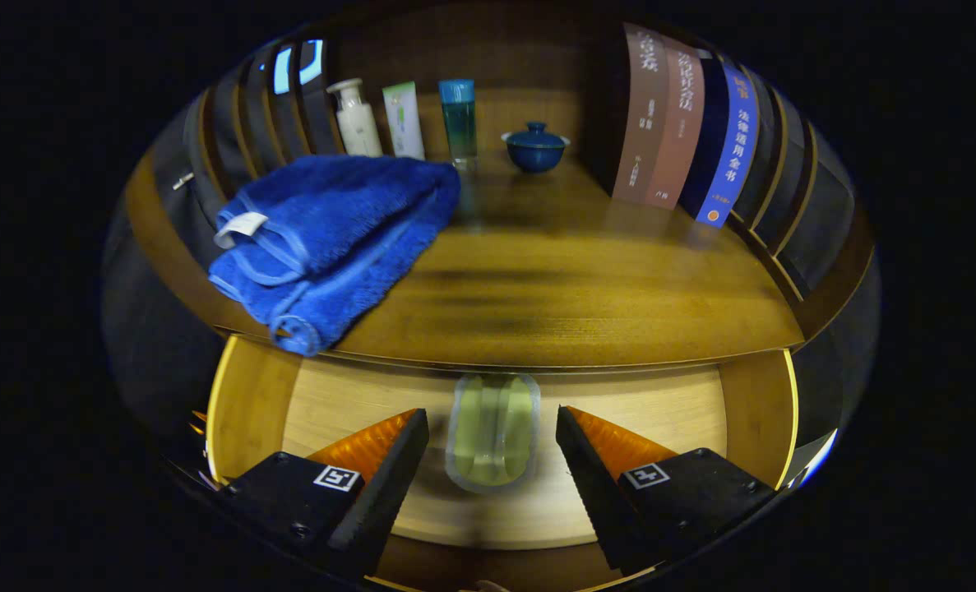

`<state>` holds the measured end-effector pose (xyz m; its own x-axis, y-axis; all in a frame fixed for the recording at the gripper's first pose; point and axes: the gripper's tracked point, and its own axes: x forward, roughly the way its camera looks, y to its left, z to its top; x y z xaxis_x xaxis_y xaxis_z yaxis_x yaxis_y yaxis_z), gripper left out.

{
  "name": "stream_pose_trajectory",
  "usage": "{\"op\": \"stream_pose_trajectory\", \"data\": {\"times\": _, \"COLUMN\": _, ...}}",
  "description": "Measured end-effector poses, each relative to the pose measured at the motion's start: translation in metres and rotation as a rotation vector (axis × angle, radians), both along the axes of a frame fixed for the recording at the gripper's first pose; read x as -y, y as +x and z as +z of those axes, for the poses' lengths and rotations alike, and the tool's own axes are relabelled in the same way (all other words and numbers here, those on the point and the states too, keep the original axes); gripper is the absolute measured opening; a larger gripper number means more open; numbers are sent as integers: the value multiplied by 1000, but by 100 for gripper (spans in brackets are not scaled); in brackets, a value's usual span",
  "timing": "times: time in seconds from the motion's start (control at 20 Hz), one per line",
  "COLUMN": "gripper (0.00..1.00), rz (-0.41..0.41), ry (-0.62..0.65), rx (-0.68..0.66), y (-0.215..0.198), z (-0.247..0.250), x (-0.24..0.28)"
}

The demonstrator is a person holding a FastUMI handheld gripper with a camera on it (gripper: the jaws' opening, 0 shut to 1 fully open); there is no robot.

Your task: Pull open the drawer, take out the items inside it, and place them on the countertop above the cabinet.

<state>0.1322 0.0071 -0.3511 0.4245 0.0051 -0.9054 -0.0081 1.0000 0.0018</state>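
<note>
Drawer [249, 403] stands pulled open below me, so I judge the opening step done and the taking-out step in hand. Going left to right: on the table [570, 296] above the cabinet a folded blue towel [331, 238] lies at the left, one corner hanging over the near edge above the drawer; far behind it stand a white pump bottle [356, 119], a pale tube [404, 121] and a teal bottle [459, 122], then a small blue lidded bowl [535, 148], and a row of books [677, 123] at the far right. Down in the drawer, a clear, greenish container [492, 432] lies on the floor, partly under the table's edge. My fingers [492, 444] are spread wide, one on either side of it, touching nothing. Next I would need to sink lower, close on its sides, then lift it clear of the table's overhang and set it on the bare patch right of the towel.
</note>
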Motion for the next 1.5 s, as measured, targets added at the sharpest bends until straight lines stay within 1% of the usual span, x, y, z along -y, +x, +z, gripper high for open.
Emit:
{"op": "stream_pose_trajectory", "data": {"times": 0.1, "gripper": 99, "rz": -13, "ry": 13, "rx": -61, "y": -2, "z": -13, "x": -1}}
{"op": "stream_pose_trajectory", "data": {"times": 0.25, "gripper": 74, "rz": -28, "ry": 16, "rx": -117, "y": -5, "z": -32, "x": 0}}
{"op": "stream_pose_trajectory", "data": {"times": 0.3, "gripper": 66, "rz": -29, "ry": 9, "rx": -119, "y": -6, "z": -30, "x": 2}}
{"op": "stream_pose_trajectory", "data": {"times": 0.4, "gripper": 50, "rz": -19, "ry": -2, "rx": -124, "y": -6, "z": -37, "x": 1}}
{"op": "stream_pose_trajectory", "data": {"times": 0.45, "gripper": 42, "rz": -12, "ry": -4, "rx": -131, "y": 0, "z": -44, "x": 3}}
{"op": "stream_pose_trajectory", "data": {"times": 0.5, "gripper": 33, "rz": -9, "ry": -9, "rx": -132, "y": -5, "z": -33, "x": 0}}
{"op": "stream_pose_trajectory", "data": {"times": 0.55, "gripper": 25, "rz": 0, "ry": -10, "rx": -131, "y": -5, "z": -40, "x": -1}}
{"op": "stream_pose_trajectory", "data": {"times": 0.65, "gripper": 25, "rz": 9, "ry": -10, "rx": -126, "y": -5, "z": -33, "x": -2}}
{"op": "stream_pose_trajectory", "data": {"times": 0.75, "gripper": 25, "rz": 0, "ry": 0, "rx": -118, "y": -6, "z": -30, "x": -1}}
{"op": "stream_pose_trajectory", "data": {"times": 1.0, "gripper": 25, "rz": -5, "ry": 29, "rx": -39, "y": -24, "z": -5, "x": 1}}
{"op": "stream_pose_trajectory", "data": {"times": 1.2, "gripper": 25, "rz": 5, "ry": 59, "rx": 80, "y": -49, "z": 40, "x": 2}}
{"op": "stream_pose_trajectory", "data": {"times": 1.3, "gripper": 25, "rz": -4, "ry": 64, "rx": 146, "y": -58, "z": 65, "x": 6}}
{"op": "stream_pose_trajectory", "data": {"times": 1.4, "gripper": 25, "rz": -19, "ry": 84, "rx": 210, "y": -57, "z": 91, "x": 6}}
{"op": "stream_pose_trajectory", "data": {"times": 1.5, "gripper": 25, "rz": -25, "ry": 85, "rx": 267, "y": -45, "z": 113, "x": 12}}
